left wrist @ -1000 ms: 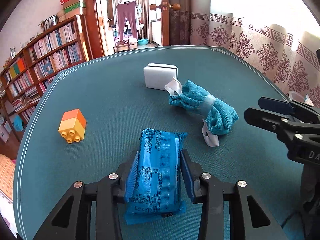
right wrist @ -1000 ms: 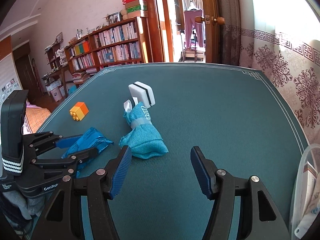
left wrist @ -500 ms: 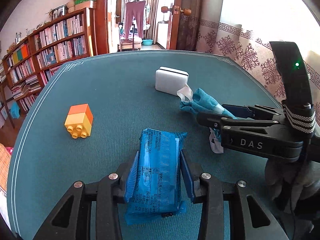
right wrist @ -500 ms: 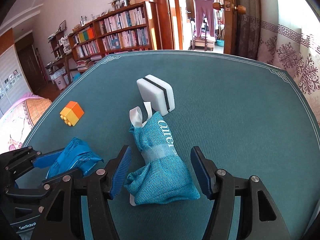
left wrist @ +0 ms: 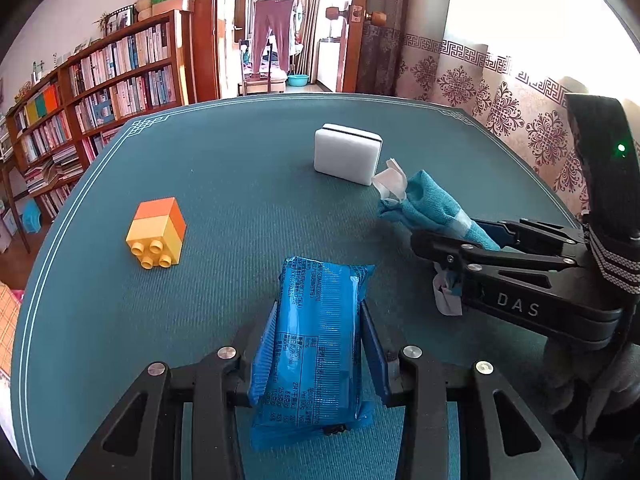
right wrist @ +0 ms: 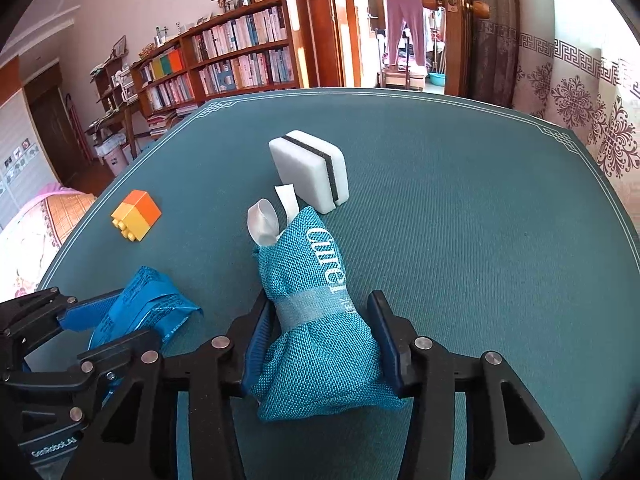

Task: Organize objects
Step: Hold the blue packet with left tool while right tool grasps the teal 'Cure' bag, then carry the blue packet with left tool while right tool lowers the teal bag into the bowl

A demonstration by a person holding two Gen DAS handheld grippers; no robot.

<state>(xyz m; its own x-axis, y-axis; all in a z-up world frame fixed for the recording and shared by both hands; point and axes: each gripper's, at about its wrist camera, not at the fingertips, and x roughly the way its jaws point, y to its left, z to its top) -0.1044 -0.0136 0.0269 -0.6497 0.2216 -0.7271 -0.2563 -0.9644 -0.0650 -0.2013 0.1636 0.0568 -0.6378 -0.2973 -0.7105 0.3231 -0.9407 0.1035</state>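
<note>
A blue snack packet (left wrist: pixel 316 344) lies lengthwise between my left gripper's pads, and the left gripper (left wrist: pixel 319 312) is shut on it low over the green table mat (left wrist: pixel 224 184). To its right, a teal cloth pouch (right wrist: pixel 320 352) with a white ribbon loop rests on the mat. My right gripper (right wrist: pixel 319 304) straddles its fat lower half. Its jaws are closing and both pads touch the cloth. In the left wrist view the right gripper (left wrist: pixel 452 232) comes in from the right over the pouch (left wrist: pixel 428 204).
A white sponge with a dark stripe (right wrist: pixel 308 168) stands just beyond the pouch. An orange and yellow toy brick (left wrist: pixel 158 232) sits at the left of the mat. The mat's curved edge runs past it. Bookshelves (right wrist: pixel 240 56) and a doorway lie beyond.
My right gripper slid forward and left until the teal pouch lay between its fingers, then narrowed onto it. The left gripper kept its hold on the blue packet and stayed in place.
</note>
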